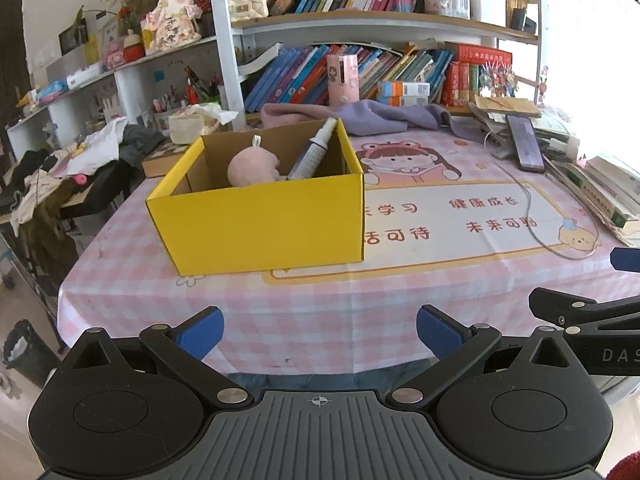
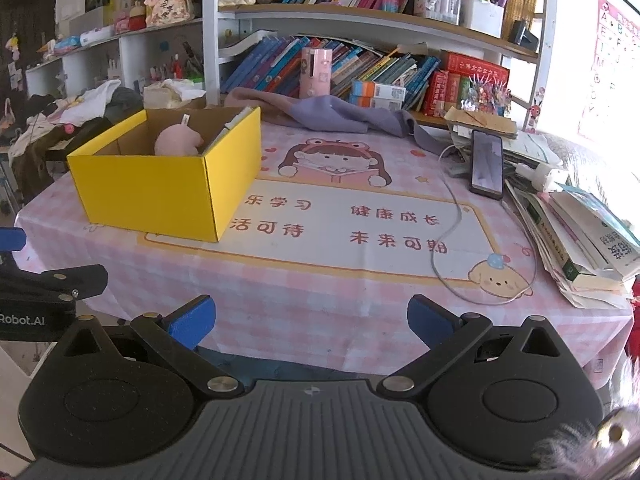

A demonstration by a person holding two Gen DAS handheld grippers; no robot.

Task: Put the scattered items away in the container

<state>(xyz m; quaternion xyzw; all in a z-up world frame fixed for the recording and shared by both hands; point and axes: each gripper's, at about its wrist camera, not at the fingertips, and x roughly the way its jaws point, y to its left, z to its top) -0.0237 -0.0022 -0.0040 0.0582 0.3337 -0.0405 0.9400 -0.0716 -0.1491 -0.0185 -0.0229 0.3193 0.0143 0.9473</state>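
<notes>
A yellow cardboard box stands open on the pink checked tablecloth; it also shows in the right wrist view. Inside it lie a pink plush toy and a white spray bottle leaning against the right wall. The plush also shows in the right wrist view. My left gripper is open and empty, held back at the table's near edge, well short of the box. My right gripper is open and empty, at the near edge to the right of the box.
A black phone with a white cable lies at the right, beside stacked books and papers. A purple cloth lies behind the box. Bookshelves stand at the back. Clothes are piled at the left.
</notes>
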